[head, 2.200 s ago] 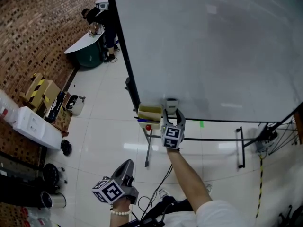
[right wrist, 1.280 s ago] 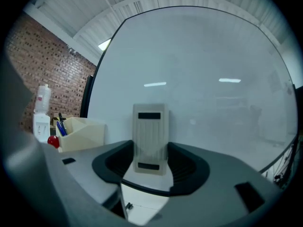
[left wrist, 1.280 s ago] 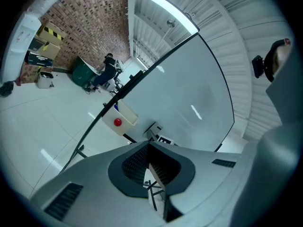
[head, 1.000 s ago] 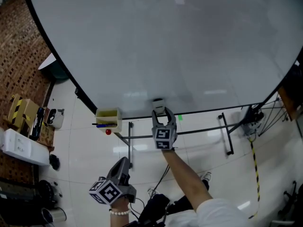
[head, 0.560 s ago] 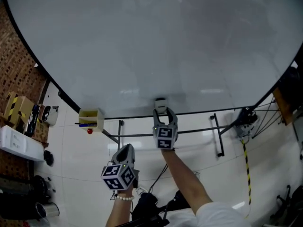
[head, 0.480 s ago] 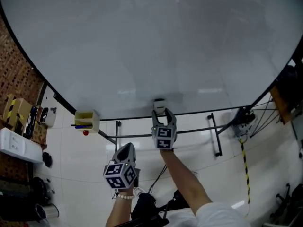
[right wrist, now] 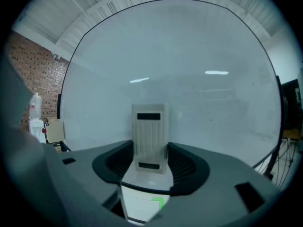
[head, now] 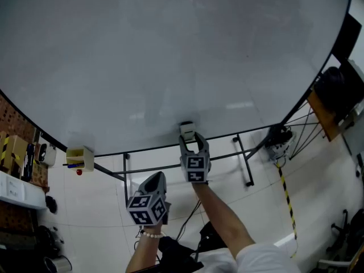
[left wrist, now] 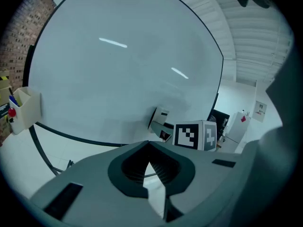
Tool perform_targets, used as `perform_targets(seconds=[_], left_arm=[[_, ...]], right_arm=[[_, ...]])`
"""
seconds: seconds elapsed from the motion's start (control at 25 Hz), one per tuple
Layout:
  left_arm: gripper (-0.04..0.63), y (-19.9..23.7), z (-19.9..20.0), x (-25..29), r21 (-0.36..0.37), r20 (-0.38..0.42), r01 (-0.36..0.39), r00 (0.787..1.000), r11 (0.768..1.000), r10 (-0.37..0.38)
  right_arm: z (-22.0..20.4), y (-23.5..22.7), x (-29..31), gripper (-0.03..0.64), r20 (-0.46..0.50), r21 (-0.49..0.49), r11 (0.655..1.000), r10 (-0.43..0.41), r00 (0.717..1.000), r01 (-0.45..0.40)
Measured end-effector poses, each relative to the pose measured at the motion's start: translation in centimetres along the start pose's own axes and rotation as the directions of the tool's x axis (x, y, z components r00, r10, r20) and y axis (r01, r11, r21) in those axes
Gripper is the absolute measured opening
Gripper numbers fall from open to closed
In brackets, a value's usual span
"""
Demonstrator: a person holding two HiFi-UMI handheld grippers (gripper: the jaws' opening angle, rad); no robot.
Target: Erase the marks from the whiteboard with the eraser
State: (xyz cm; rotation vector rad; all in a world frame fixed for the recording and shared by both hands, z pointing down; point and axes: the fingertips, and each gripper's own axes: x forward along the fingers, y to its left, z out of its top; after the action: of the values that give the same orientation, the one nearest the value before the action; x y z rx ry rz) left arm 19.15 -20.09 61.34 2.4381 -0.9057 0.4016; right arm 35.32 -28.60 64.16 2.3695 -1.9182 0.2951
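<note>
Eraser (head: 187, 129) gripped by right tool (head: 191, 139) — whiteboard (head: 170, 50) lower edge.

White glossy tiled floor (head: 96, 209), seen from steeply above. Standing on it is the black tubular stand (head: 242, 162) of the whiteboard (head: 170, 50). A cream pen holder (head: 79, 157) hangs at the board's lower edge. Lying on the floor are thin black cables (head: 192, 212) in front of the stand, a yellow-and-black striped strip (head: 286, 195) at right, and cardboard boxes (head: 14, 152) by the brick wall at left.
</note>
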Motion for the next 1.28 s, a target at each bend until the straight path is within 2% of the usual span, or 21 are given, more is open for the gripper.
perform_targets(seconds=[0.44,0.56,0.72,0.96,1.12,1.28], left_arm=[[-0.011,-11.0,-3.8,8.1,0.019,-0.047,0.101,0.994,0.995,-0.100],[-0.011,-14.3,-4.9,10.3,0.016,-0.066,0.125,0.990,0.992,-0.123],[-0.011,-18.4,-5.8,13.0,0.013,-0.089,0.149,0.985,0.989,-0.147],[-0.011,-24.3,-6.5,16.7,0.032,-0.133,0.204,0.971,0.979,-0.198],[-0.011,-27.6,-7.0,18.8,0.048,-0.167,0.233,0.961,0.971,-0.222],[-0.011,-30.2,-7.7,20.9,0.061,-0.197,0.268,0.948,0.962,-0.251]], right_arm=[[0.0,-15.6,-2.7,0.258,0.073,-0.023,0.998,-0.059,0.996,0.061],[-0.3,-19.9,-3.6,0.258,0.073,-0.066,0.995,-0.063,0.995,0.068],[-0.5,-25.3,-4.7,0.259,0.072,-0.074,0.994,-0.074,0.995,0.080],[-0.3,-33.3,-6.0,0.261,0.079,-0.050,0.993,-0.098,0.992,0.103],[0.3,-38.0,-7.0,0.261,0.087,-0.059,0.994,-0.090,0.992,0.095],[-0.8,-43.7,-7.8,0.261,0.076,-0.086,0.988,-0.125,0.989,0.131]])
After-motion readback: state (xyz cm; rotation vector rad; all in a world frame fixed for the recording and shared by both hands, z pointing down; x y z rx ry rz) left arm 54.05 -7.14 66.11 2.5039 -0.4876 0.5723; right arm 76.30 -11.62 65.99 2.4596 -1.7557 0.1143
